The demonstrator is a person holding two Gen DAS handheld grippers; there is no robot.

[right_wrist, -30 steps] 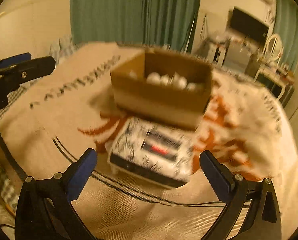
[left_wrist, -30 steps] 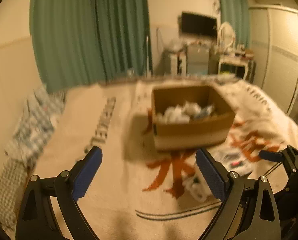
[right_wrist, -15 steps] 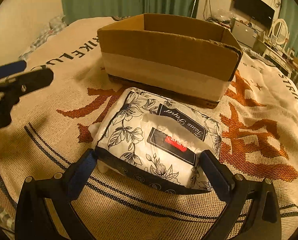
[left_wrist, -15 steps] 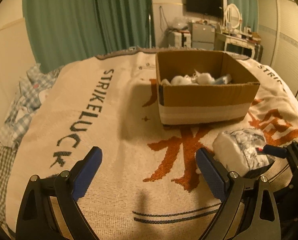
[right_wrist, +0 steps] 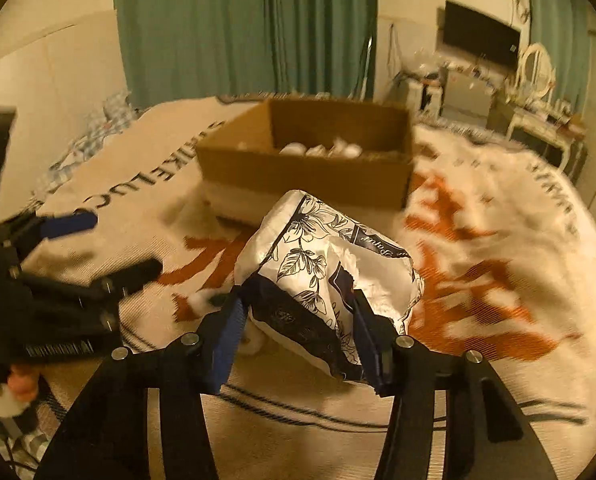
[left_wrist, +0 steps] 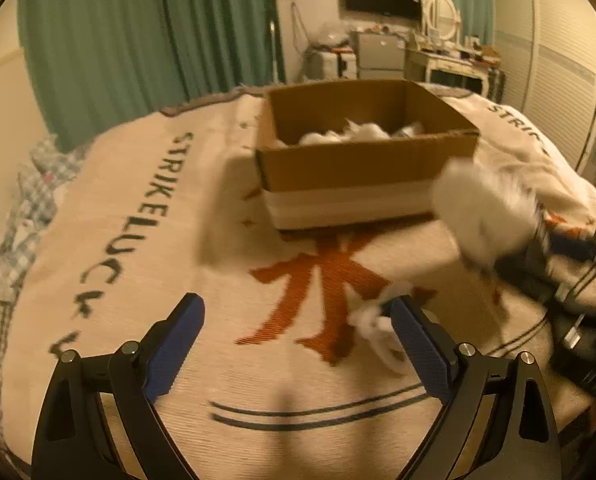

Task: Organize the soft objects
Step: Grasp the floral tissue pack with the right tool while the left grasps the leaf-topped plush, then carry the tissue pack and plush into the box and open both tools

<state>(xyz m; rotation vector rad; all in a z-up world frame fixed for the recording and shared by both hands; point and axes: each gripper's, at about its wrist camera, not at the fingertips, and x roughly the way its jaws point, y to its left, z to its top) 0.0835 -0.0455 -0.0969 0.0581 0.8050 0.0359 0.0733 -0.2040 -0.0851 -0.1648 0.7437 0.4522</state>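
Right tongs (right_wrist: 298, 336) are pinched on the near end of the floral tissue pack (right_wrist: 326, 268), lifted just in front of the cardboard box (right_wrist: 306, 176), and that squishy wrapper could slide out or clip the box's near wall. Left tongs (left_wrist: 298, 344) are wide open holding nothing, and a small white wad (left_wrist: 372, 320) beside 1 finger, nearer than the box, could get knocked across the bed (left_wrist: 226, 240).

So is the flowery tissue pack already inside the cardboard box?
No, the right gripper holds the tissue pack squeezed between its fingers, in front of the cardboard box.
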